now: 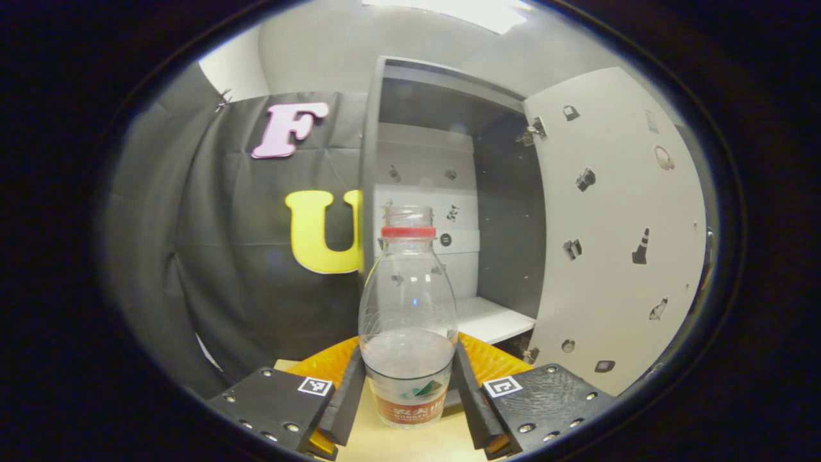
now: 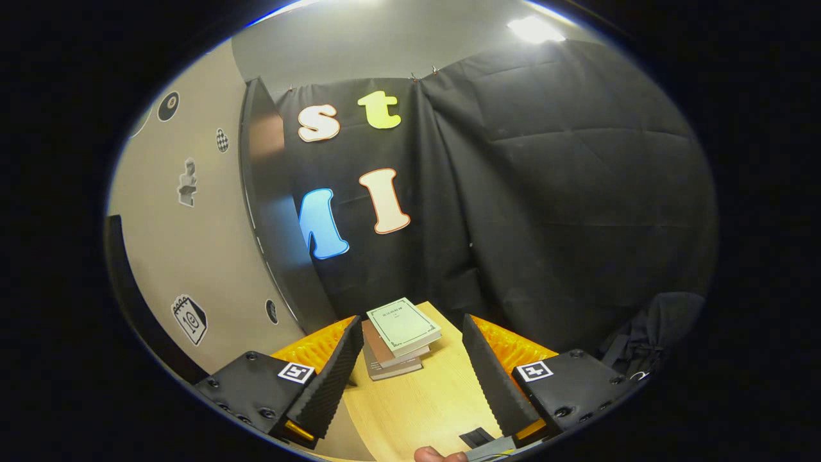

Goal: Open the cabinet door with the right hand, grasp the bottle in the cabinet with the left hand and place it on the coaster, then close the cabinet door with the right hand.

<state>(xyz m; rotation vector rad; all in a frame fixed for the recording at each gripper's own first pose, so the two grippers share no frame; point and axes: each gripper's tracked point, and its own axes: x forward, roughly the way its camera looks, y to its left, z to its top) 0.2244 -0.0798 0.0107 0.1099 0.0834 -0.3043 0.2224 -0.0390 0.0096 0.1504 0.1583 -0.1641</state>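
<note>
1. Bottle stands upright between the fingers of the left gripper, uncapped, with a red ring at the neck and a little clear liquid low in it.
2. Both left fingers press on the lower sides of the bottle, one on each flank just above the label band, so the jaws are clamped on it.
3. Under the bottle's base the pale wooden tabletop shows; I cannot tell whether the base touches it or hangs just over it.
4. Beyond the jaws, straight ahead and slightly to their right, the cabinet stands open, its white shelf bare behind the bottle's right shoulder.
5. Cabinet door, dotted with small stickers, is swung wide to the right of the jaws; its hinge edge runs down close beside the right finger's side.
6. To the left of the jaws hangs the booth's black cloth, with open room in front of it.
7. Right gripper has its fingers spread wide apart, gripping nothing; wooden tabletop lies in the gap.
8. Ahead of those jaws, near the table's far edge, sits a stack of books, well clear of both fingertips.
9. Left of the right jaws the door's face and its dark edge rise close by.
</note>
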